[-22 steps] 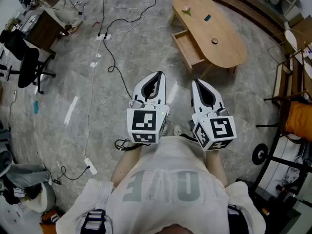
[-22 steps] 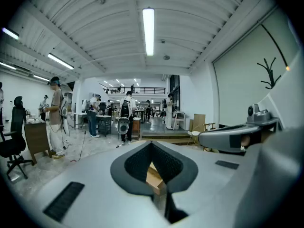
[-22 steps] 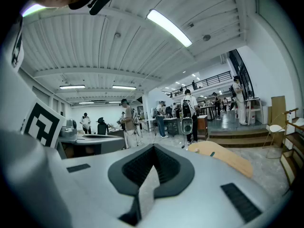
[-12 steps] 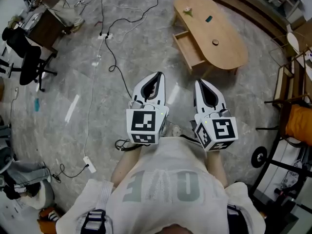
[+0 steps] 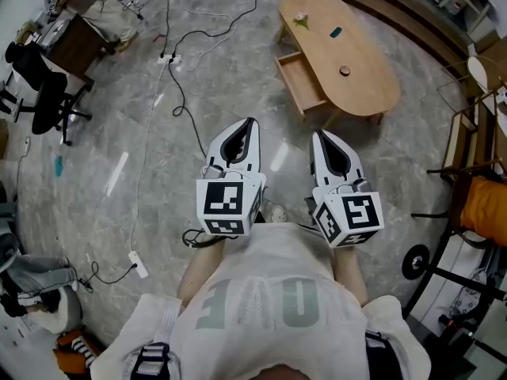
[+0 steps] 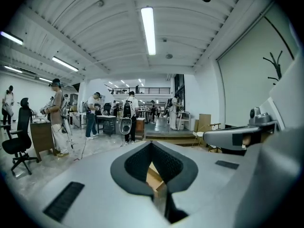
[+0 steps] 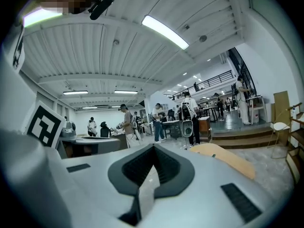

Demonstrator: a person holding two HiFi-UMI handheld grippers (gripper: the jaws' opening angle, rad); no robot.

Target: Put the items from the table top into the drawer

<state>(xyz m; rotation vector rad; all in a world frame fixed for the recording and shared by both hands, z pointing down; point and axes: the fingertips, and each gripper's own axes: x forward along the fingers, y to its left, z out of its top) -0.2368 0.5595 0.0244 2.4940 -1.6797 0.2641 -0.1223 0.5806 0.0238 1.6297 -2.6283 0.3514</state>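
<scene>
- The left claw and the right claw are held side by side before the person's chest, pointed almost level. Each is closed, with nothing between the jaws.
- The oval wooden desk is seen well apart from both claws, across the grey floor.
- Three small things are left on the desk: a pink and green item, a teal item and a dark round item.
- The drawer is pulled out on the desk's near side, probably so that the items can be dropped in directly.
- Nothing is judged to be moved yet; an approach is needed first.
</scene>
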